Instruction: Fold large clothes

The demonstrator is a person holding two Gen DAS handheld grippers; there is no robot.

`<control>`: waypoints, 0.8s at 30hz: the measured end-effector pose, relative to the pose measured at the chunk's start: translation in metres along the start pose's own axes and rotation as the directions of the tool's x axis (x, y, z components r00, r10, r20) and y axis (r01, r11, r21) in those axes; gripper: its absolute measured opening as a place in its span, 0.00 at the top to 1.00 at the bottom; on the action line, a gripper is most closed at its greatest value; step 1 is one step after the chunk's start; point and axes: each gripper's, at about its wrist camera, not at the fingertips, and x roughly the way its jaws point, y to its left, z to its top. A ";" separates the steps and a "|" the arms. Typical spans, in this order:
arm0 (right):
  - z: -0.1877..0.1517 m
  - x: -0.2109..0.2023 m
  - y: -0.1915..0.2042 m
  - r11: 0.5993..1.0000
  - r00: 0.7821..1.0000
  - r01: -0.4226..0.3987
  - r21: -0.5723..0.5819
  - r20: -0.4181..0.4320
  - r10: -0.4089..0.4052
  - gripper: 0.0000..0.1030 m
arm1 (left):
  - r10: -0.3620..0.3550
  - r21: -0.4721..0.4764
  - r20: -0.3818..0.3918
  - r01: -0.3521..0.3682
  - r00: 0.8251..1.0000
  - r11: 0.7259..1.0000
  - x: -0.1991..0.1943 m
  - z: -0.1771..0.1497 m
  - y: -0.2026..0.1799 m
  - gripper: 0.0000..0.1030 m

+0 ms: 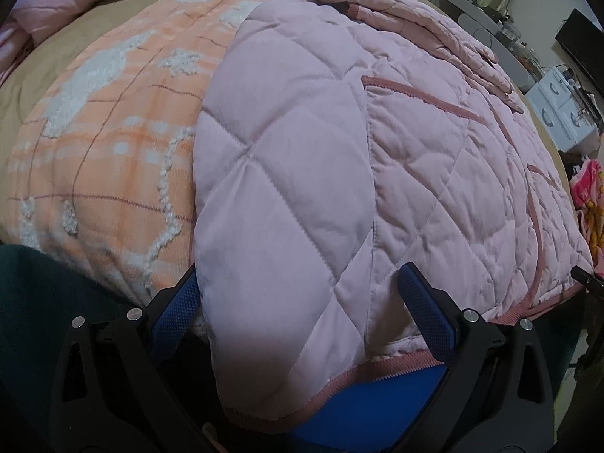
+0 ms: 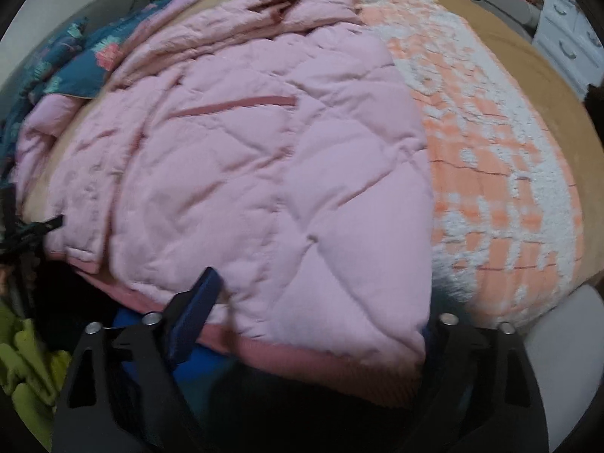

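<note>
Bedroom, bed (image 1: 22,87) under orange blanket (image 1: 113,139). Pink quilted jacket (image 1: 415,173) spread atop blanket. Left tool (image 1: 302,298) and right tool (image 2: 321,302) spread wide, straddling jacket hem, unclenched. Advice: pinch hem corners evenly, lift together, fold toward collar.

A pink quilted jacket (image 1: 339,143) fills the middle of the bed, its hem lying between the spread fingers of both hand-held grippers, so neither has open room straight ahead. Beside it an orange and white blanket (image 1: 105,120) covers the bed, with a bare tan strip of bedsheet (image 2: 528,60) beyond. Teal floral bedding (image 2: 79,64) crowds the far corner.
</note>
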 end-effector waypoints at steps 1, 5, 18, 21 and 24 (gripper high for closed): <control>-0.002 -0.002 0.001 1.000 1.000 -0.002 -0.005 0.015 0.002 0.34 | -0.002 -0.003 -0.002 0.002 1.000 1.000 0.000 0.000 0.000 0.09; 0.000 -0.019 -0.001 0.999 0.994 -0.039 0.015 0.107 0.037 0.73 | -0.027 -0.005 -0.016 0.027 1.000 1.000 -0.001 -0.004 0.001 0.11; 0.039 -0.057 0.012 0.991 0.931 -0.127 -0.037 0.340 0.132 0.79 | -0.022 0.185 0.108 0.001 0.994 0.983 -0.044 -0.001 -0.030 0.91; 0.045 -0.060 0.007 0.988 0.919 -0.152 -0.016 0.366 0.147 0.80 | -0.026 0.235 0.168 -0.015 0.985 0.972 -0.057 0.009 -0.043 0.92; 0.049 -0.061 0.001 0.986 0.917 -0.167 0.003 0.367 0.155 0.80 | -0.048 0.226 0.194 0.003 0.980 0.974 -0.064 0.024 -0.048 0.92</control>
